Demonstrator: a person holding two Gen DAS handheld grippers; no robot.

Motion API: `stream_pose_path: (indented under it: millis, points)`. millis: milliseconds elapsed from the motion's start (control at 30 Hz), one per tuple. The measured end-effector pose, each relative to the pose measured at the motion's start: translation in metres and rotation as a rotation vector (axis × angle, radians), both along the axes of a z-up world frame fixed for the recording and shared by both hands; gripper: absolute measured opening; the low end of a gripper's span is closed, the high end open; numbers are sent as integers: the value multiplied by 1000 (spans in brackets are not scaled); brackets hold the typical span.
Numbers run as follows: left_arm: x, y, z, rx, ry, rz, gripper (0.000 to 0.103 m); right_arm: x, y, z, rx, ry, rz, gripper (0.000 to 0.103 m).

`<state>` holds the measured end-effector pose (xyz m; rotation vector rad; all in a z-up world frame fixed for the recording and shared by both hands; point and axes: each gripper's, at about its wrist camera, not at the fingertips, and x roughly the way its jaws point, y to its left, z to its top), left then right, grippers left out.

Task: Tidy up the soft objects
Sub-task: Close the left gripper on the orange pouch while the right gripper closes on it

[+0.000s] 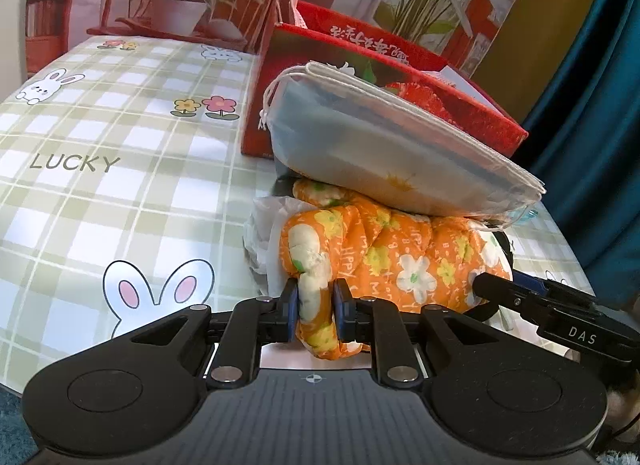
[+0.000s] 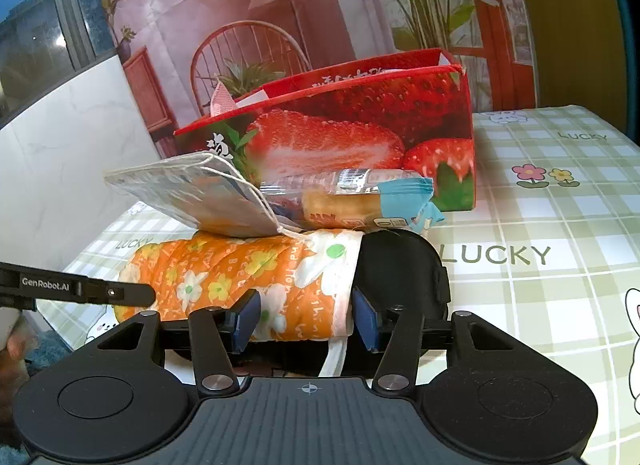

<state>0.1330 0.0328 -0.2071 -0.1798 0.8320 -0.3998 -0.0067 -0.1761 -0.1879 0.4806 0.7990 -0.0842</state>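
A rolled orange floral cloth (image 1: pixel 384 261) lies on the checked tablecloth. My left gripper (image 1: pixel 314 305) is shut on a bunched fold at its near end. At the cloth's white-trimmed end (image 2: pixel 320 265), my right gripper (image 2: pixel 306 319) is shut across the roll, both blue pads against it. A clear pack of face masks (image 1: pixel 384 145) rests tilted on top of the cloth. A wrapped snack with a blue end (image 2: pixel 360 201) lies beside the masks. A black padded item (image 2: pixel 400 265) sits under and behind the cloth, partly hidden.
A red strawberry-print paper bag (image 2: pixel 360 121) stands open just behind the pile. The tablecloth (image 1: pixel 100 145) stretches to the left in the left wrist view. A printed backdrop hangs behind the table, and a teal curtain (image 1: pixel 592 125) hangs at the right.
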Motion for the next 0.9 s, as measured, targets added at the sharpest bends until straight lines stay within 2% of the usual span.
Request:
stream_pose_path:
  millis: [600,767,900]
  points:
    - [3,-3,-6,4,14,-25,19,-1,-2,-7,12,10,-3,48]
    - [2,-3,-4,5,6,-32,18,-1,-7,-12,46,13,-12,48]
    - [-1,-3,-1,3,-7,-40,16,-2,-8,-10,57,7,-15,44]
